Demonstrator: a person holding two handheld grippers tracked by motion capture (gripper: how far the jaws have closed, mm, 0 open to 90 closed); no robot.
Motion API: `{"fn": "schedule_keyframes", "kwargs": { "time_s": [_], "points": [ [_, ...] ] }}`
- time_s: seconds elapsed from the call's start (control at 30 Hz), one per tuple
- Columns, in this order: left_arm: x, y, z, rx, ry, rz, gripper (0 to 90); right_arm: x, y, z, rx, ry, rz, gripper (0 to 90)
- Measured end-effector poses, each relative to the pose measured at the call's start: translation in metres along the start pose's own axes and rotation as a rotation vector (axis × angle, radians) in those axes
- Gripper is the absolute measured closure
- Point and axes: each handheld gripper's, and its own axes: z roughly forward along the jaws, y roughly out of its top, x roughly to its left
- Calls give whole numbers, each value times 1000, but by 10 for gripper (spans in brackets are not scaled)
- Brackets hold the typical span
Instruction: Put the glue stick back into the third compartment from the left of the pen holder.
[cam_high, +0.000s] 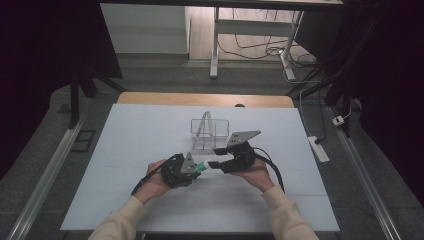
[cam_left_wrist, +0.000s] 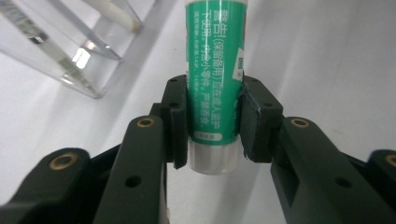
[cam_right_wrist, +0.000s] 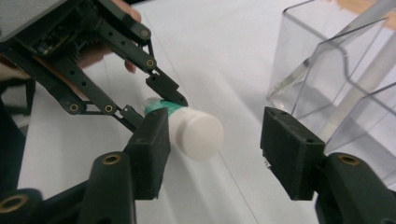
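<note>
Two grippers meet over the white table sheet (cam_high: 150, 150), just below centre of the high view, with one small green plastic tube with a white screw cap (cam_right_wrist: 194, 133) between them.

Tube: held off the table, lying roughly level, cap end pointing toward the right gripper (cam_right_wrist: 212, 154). In the left gripper view it stands upright in the frame, printed green body (cam_left_wrist: 215, 70) running from the top edge down to a clear crimped end at centre.

Handling, as judged: light, thin-walled, body likely soft enough to dent under a hard squeeze; glossy label — some risk of slipping along its length. The cap looks rigid and round, the better place for a second hold; the body near the tail suits the first.

Left gripper (cam_left_wrist: 212, 121): clenched on the tube's lower body, both pads pressed flat against its sides, jaws narrow.

Right gripper: released, jaws set wide — wider than the cap. The cap sits close beside the pad at the frame's left, apart from the one at the right; whether it touches the near pad I cannot tell.

Clear acrylic compartment organiser (cam_high: 210, 134) stands just above the grippers in the high view, holding a pale stick-like item (cam_high: 202, 124) leaning inside.
</note>
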Motion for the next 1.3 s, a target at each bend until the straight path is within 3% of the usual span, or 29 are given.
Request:
{"fn": "schedule_keyframes", "kwargs": {
  "time_s": [0.23,0.57,0.93,1.2,1.3],
  "points": [
    [9,-4,-8,-73,26,-82,661,-6,-5,-7,-72,-26,50,358],
    [13,-5,-15,-150,46,-139,661,-8,-10,-6,-99,-29,97,339],
    [4,2,-9,-174,25,-125,660,0,-8,6,-134,28,118,394],
    [-2,7,-2,-165,19,-114,658,4,-6,9,-161,51,120,541],
    [-3,7,0,-167,20,-112,654,2,-6,7,-188,98,141,612]
  ]
}}
